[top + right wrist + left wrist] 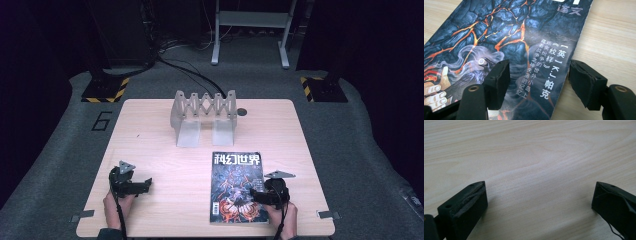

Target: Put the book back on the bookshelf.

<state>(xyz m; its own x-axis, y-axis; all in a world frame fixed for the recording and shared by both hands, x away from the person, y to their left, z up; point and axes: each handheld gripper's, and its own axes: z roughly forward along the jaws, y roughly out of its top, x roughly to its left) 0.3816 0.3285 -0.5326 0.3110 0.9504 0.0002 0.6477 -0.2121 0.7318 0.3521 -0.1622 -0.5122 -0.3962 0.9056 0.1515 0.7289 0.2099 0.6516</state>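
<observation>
The right gripper (539, 82) has its fingers (497, 82) apart, straddling the magazine's (506, 37) edge without pinching it. The magazine lies flat on the bench (160, 150). The left gripper (539, 202) rests fingers apart on bare wood.

Left gripper (146, 185) and right gripper (253, 195) both gape.

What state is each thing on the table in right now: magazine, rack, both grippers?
Dark lava-pattern cover magazine: closed, flat on the light wooden table, front cover up.
Grey accordion-style metal rack: upright, stretched out, slots empty.
Left gripper: open, nothing between the jaws, over bare wood.
Right gripper: open, jaws astride the magazine's edge, one over the cover, one over the table; not clamped.
</observation>
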